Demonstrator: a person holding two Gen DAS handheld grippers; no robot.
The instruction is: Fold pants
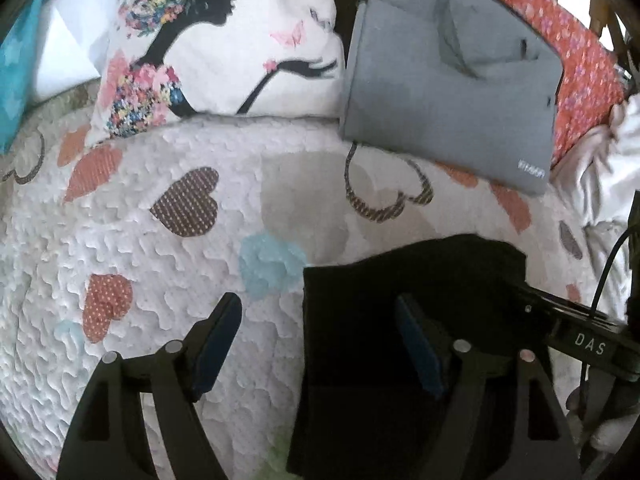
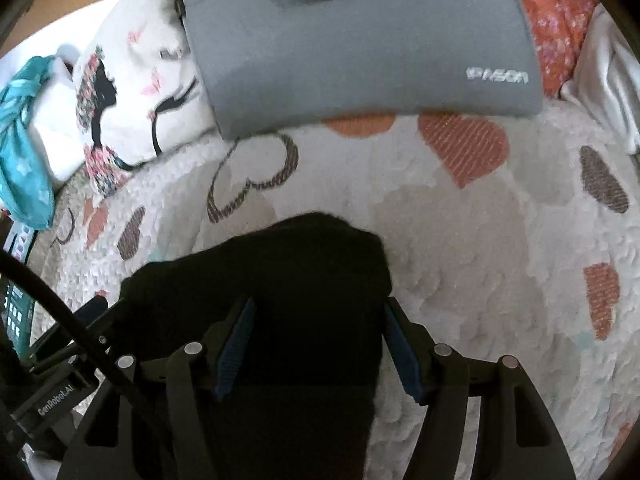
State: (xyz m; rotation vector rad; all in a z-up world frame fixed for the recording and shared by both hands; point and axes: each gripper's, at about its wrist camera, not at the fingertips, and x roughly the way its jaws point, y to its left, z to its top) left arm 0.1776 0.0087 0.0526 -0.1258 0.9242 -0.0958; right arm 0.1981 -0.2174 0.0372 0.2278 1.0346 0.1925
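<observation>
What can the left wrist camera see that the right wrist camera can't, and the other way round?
Only the left view shows wooden chair rails at top right and a light blue patch on the quilt. Only the right view shows a brown board at top left. Both show the black pants, the folded grey garment, the printed pillow and the heart quilt, with each hand-held gripper open.
</observation>
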